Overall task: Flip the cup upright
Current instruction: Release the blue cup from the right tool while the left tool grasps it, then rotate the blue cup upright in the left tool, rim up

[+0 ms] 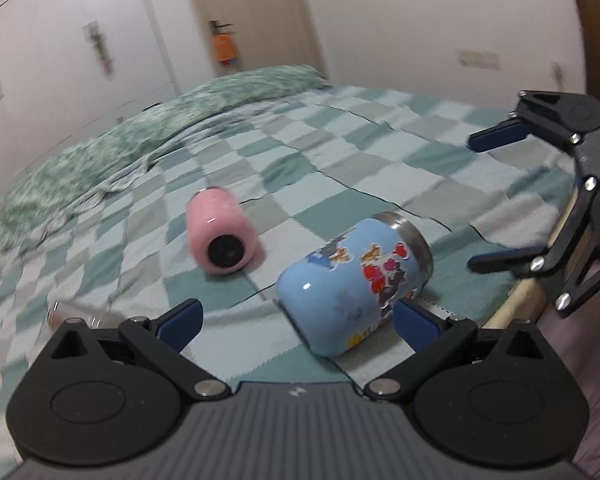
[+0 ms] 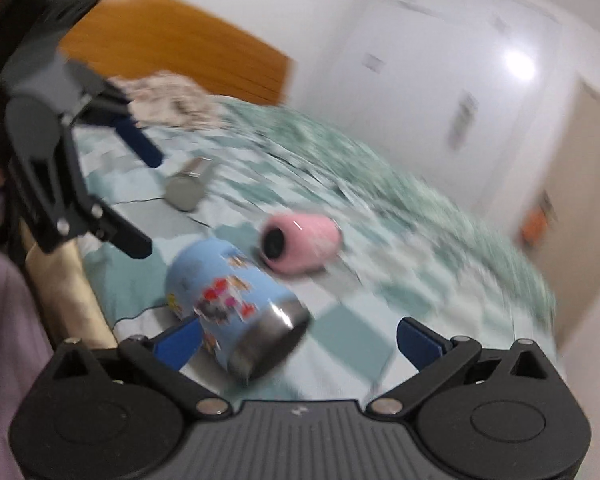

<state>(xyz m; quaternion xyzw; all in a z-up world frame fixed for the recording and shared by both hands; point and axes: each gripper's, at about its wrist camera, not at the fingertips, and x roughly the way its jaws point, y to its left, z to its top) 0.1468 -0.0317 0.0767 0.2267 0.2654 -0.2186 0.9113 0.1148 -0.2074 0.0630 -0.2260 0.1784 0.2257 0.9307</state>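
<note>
A: left wrist view, left to right?

B: Silver cup (image 1: 74, 314) lies on its side just outside the left finger, mostly hidden behind it. Left gripper (image 1: 296, 322) is spread wide, nothing held. Pink cup (image 1: 222, 237) lies on its side ahead of the gap, dark base facing the camera, well clear of both fingers. Blue cup (image 1: 350, 284) with stickers lies on its side between the fingers, hard by the right one; contact with that finger, cannot tell. Its steel rim points away to the right.

A: And the other one?

B: Right gripper (image 1: 474, 204) sits at the far right of that view, fingers released, empty, above the checkered bedspread (image 1: 340, 140).

A: right wrist view?

B: Blurry. Left gripper (image 2: 150, 204) upper left, fingers apart. Silver cup (image 2: 190, 188) beyond them. Blue cup (image 2: 228, 300) just inside the left finger of the right gripper (image 2: 300, 344), rim toward the camera. Pink cup (image 2: 304, 244) farther ahead, apart from blue.
</note>
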